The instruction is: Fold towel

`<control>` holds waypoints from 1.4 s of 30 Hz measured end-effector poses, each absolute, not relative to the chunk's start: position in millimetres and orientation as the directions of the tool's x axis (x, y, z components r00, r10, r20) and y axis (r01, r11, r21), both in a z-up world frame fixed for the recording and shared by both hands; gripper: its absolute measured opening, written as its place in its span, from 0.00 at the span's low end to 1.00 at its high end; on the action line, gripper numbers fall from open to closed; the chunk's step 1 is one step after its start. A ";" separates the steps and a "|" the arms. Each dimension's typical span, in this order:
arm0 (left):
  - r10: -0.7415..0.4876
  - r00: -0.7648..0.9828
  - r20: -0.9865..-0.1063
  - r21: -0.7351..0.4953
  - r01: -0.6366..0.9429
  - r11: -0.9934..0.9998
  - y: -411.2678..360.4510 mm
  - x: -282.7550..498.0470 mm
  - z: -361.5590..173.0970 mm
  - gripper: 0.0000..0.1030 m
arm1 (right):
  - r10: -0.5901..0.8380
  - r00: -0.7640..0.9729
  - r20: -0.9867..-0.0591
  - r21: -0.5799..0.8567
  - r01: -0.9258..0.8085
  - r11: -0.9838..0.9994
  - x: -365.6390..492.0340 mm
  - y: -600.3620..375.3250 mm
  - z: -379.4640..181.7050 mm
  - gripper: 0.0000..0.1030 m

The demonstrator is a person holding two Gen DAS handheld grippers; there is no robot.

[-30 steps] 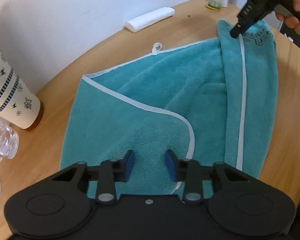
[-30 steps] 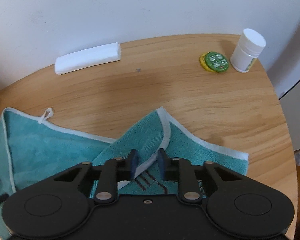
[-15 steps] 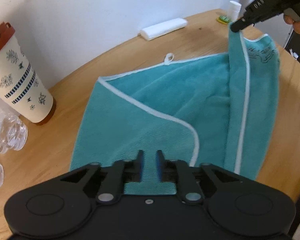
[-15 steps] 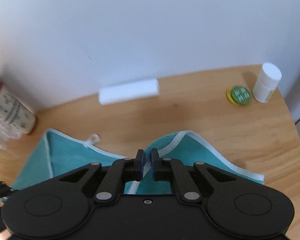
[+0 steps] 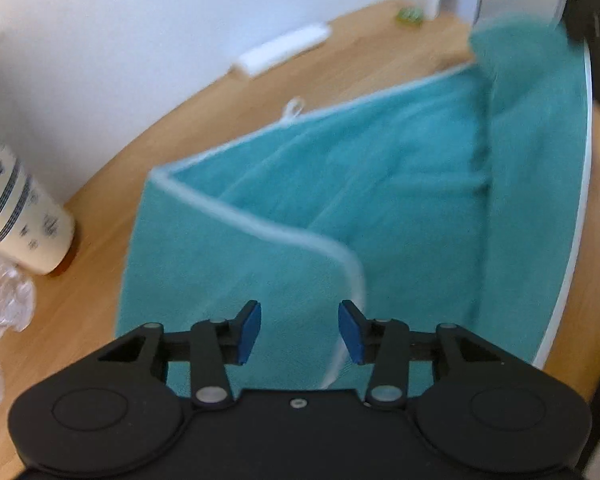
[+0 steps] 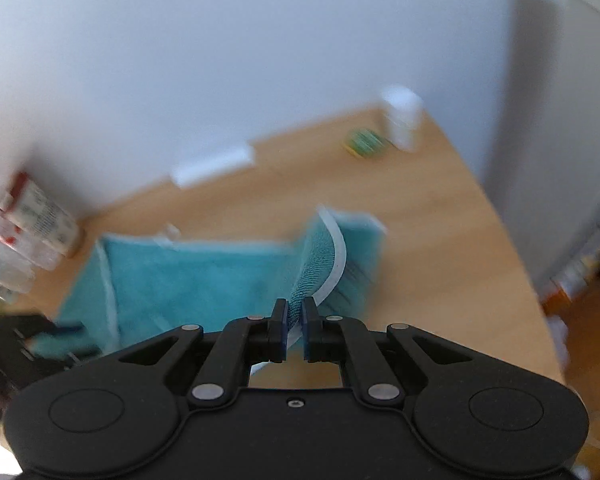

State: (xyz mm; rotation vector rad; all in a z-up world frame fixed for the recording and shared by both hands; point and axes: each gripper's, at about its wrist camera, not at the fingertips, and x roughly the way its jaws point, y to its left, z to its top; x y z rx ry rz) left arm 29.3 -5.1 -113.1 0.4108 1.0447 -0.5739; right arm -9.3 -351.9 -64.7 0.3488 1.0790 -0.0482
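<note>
A teal towel [image 5: 400, 208] with a white border lies on the round wooden table [image 5: 96, 216], its near left corner folded over. My left gripper [image 5: 299, 332] is open just above that folded flap, with nothing pinched between its blue pads. My right gripper [image 6: 295, 316] is shut on the towel's [image 6: 204, 276] far right corner and holds that edge up off the table, so the cloth hangs down from it. In the left wrist view the right gripper [image 5: 588, 12] is a dark blur at the top right with the raised corner under it.
A patterned cup [image 5: 16, 216] and clear plastic bottles [image 5: 4, 304] stand at the left edge. A white folded packet [image 5: 284, 50] lies by the wall. A white bottle [image 6: 402, 120] and a green lid [image 6: 364, 142] sit at the far right. Table edge runs close on the right.
My right gripper has shut on the towel's corner and lifted it high off the table. My left gripper narrowed half a second ago and has now spread wide again.
</note>
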 end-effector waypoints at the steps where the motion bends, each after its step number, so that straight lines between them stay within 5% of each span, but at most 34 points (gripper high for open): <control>1: -0.287 0.367 -0.885 0.018 0.642 0.767 -12.6 26.2 -108.6 0.43 | 0.119 0.457 -0.882 0.250 0.238 0.939 -20.2 -355.9 -72.6 0.07; 6: -0.401 0.293 -0.868 -0.052 0.750 0.659 -59.2 12.5 -108.6 0.43 | 0.087 0.405 -0.910 0.232 0.325 0.917 -51.8 -360.4 -101.2 0.07; 17: -0.301 0.353 -0.886 0.073 0.747 0.661 -130.8 36.1 -145.5 0.44 | -0.018 0.292 -0.956 0.113 0.424 0.899 -92.3 -370.9 -128.5 0.07; 21: -0.282 0.367 -0.887 0.087 0.731 0.676 -136.9 51.6 -147.1 0.56 | -0.050 0.276 -0.960 0.079 0.435 0.897 -90.3 -375.7 -131.3 0.07; 24: -0.268 0.359 -0.894 0.090 0.731 0.677 -137.9 54.8 -146.7 0.58 | -0.064 0.244 -0.968 0.022 0.335 0.942 -83.8 -367.5 -126.6 0.10; 28: -0.240 0.361 -0.901 0.103 0.716 0.691 -135.4 54.3 -145.3 0.58 | -0.092 0.260 -0.961 -0.034 0.221 0.975 -75.2 -366.0 -106.2 0.32; 34: -0.189 0.380 -0.905 0.109 0.639 0.762 -103.8 48.4 -136.0 0.58 | -0.142 0.401 -0.905 -0.096 0.132 0.987 -13.2 -384.5 -73.3 0.35; 42: -0.166 0.341 -0.925 0.049 0.543 0.838 -66.7 46.8 -145.8 0.63 | -0.022 0.441 -0.897 -0.097 -0.150 0.984 95.0 -344.1 -103.6 0.32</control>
